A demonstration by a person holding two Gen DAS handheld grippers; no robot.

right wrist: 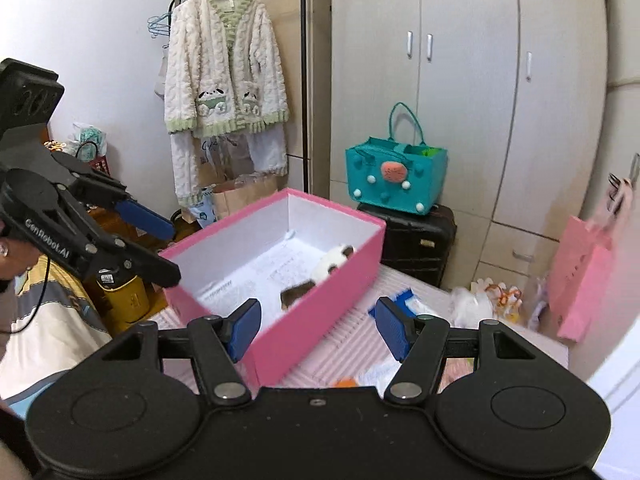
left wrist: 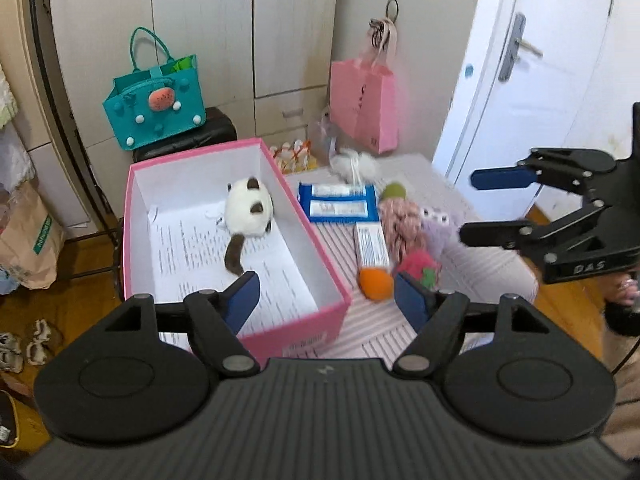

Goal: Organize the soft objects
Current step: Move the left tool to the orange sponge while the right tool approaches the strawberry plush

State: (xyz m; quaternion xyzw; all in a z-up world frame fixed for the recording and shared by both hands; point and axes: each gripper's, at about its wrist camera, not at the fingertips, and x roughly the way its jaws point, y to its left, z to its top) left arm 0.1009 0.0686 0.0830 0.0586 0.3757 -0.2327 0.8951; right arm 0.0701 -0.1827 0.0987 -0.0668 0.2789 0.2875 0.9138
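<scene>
A pink box (left wrist: 296,332) (right wrist: 320,312) with a white inside stands on the striped table (left wrist: 484,276). In it lies a white and brown plush cat (left wrist: 248,212) (right wrist: 334,266). Right of the box sit an orange ball (left wrist: 375,284), a red plush (left wrist: 418,264), a pink yarn doll (left wrist: 400,224), a purple plush (left wrist: 438,232) and a white fluffy toy (left wrist: 354,164). My left gripper (left wrist: 326,296) (right wrist: 172,252) is open over the box's near corner, holding nothing. My right gripper (right wrist: 318,324) (left wrist: 472,208) is also open and empty, above the toys at the right.
A blue wipes pack (left wrist: 338,202) and a white carton (left wrist: 372,244) lie among the toys. Behind the table, a teal bag (left wrist: 156,108) sits on a black suitcase (right wrist: 416,240), and a pink paper bag (left wrist: 364,104) hangs by the white door (left wrist: 520,80). A fleece jacket (right wrist: 226,68) hangs at left.
</scene>
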